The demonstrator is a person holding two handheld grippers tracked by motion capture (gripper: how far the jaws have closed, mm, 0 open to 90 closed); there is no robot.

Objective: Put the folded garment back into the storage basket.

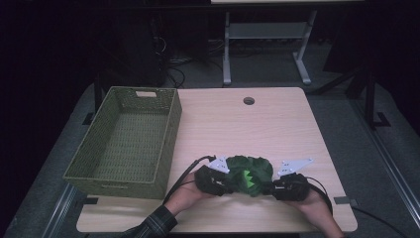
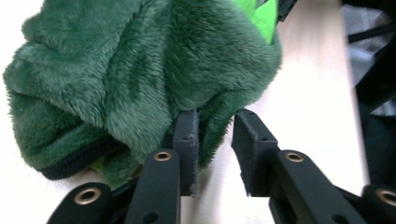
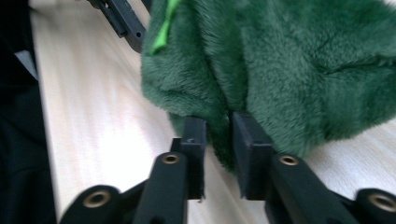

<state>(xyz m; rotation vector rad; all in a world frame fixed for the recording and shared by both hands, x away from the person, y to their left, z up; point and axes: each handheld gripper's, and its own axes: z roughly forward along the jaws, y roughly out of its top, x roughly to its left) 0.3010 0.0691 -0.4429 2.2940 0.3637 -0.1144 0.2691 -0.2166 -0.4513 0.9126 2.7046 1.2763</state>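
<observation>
A dark green plush toy (image 1: 250, 171) with a bright green patch lies on the wooden table (image 1: 247, 129) near its front edge. My left gripper (image 1: 225, 187) is at the toy's left side and my right gripper (image 1: 270, 190) at its right side. In the left gripper view the plush (image 2: 140, 70) bulges over the left jaw, and a thin fold of fur hangs in the gap of my left gripper (image 2: 215, 116), with table showing through. In the right gripper view the plush (image 3: 289, 60) has a fold between the parted pads of my right gripper (image 3: 218, 121).
A woven olive basket (image 1: 171, 134) stands on the left part of the table, with nothing inside. A round cable hole (image 1: 248, 101) sits near the far edge. Table legs and cables lie on the dark floor beyond.
</observation>
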